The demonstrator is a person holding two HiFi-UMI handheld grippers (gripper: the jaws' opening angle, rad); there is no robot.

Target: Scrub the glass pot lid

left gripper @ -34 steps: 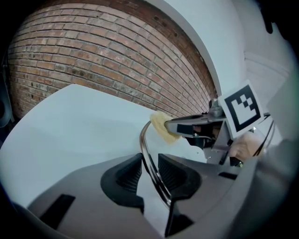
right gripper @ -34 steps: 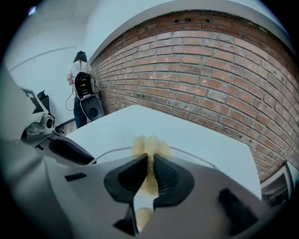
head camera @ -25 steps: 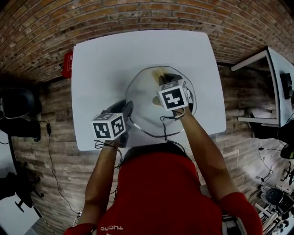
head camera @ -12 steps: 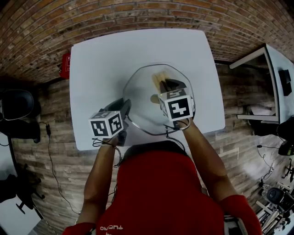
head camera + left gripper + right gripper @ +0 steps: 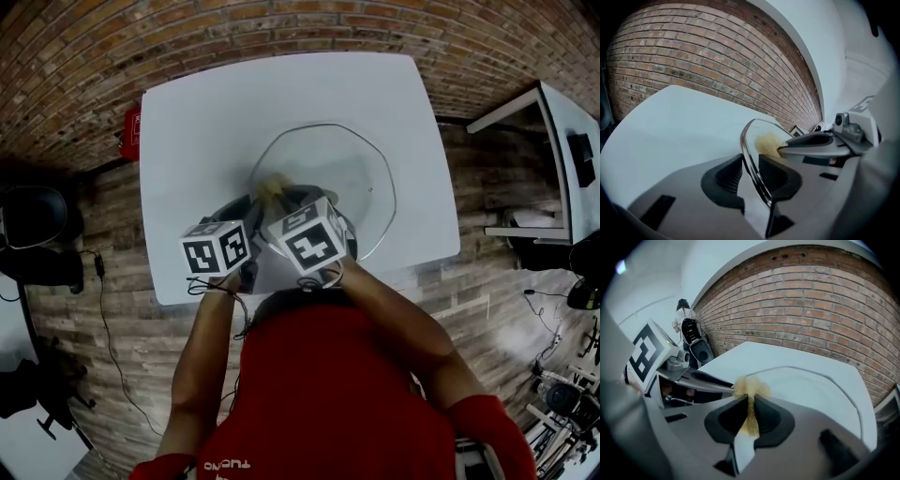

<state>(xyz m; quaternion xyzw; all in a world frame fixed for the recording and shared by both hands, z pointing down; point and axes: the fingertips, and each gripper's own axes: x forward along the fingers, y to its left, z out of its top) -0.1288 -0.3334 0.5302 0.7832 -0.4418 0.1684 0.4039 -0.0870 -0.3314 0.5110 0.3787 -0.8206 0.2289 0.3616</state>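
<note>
Lid (image 5: 349,169) lies flat at frame centre on the white table (image 5: 202,122). Left gripper (image 5: 750,174): jaws clamped on the lid's lower-left rim, which runs edge-on between the pads. Right gripper (image 5: 750,414): jaws closed on a thin yellow sponge (image 5: 749,386). The sponge's tuft rests against the glass just beside the left gripper, at the lid's lower left in the head view.

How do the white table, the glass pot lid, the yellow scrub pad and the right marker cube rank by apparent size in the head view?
1. white table
2. glass pot lid
3. right marker cube; unsure, as it is nearest the camera
4. yellow scrub pad, partly hidden
</note>
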